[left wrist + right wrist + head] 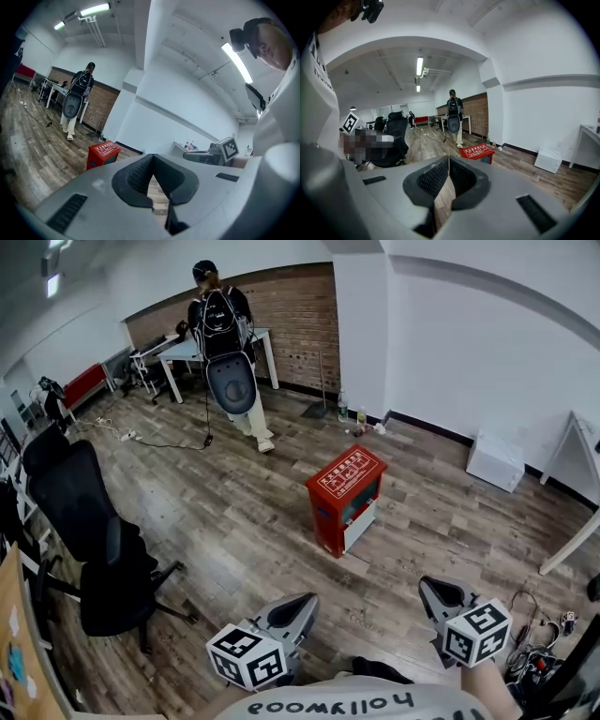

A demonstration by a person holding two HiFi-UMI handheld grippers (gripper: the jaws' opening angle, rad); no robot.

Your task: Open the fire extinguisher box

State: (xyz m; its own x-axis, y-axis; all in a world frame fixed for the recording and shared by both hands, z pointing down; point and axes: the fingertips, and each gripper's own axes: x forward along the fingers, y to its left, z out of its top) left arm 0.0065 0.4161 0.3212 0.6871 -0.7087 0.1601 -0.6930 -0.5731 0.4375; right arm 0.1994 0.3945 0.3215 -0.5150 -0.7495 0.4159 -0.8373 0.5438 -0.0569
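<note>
The red fire extinguisher box [345,495] stands on the wooden floor in the middle of the room, white print on its top, a window and a white panel on its front, door closed. It also shows as a red box [102,153] in the left gripper view and as a red box [478,151] in the right gripper view. Both grippers hang low and near me, well short of the box. My left gripper [302,604] [151,158] is shut with nothing in it. So is my right gripper [434,591] [448,160], its pads meeting at the tips.
A person with a backpack [225,329] stands by a white desk [187,352] at the back. A black office chair [98,540] is at left. A white box [495,461] sits by the right wall, bottles [352,414] by the pillar, cables [536,660] at lower right.
</note>
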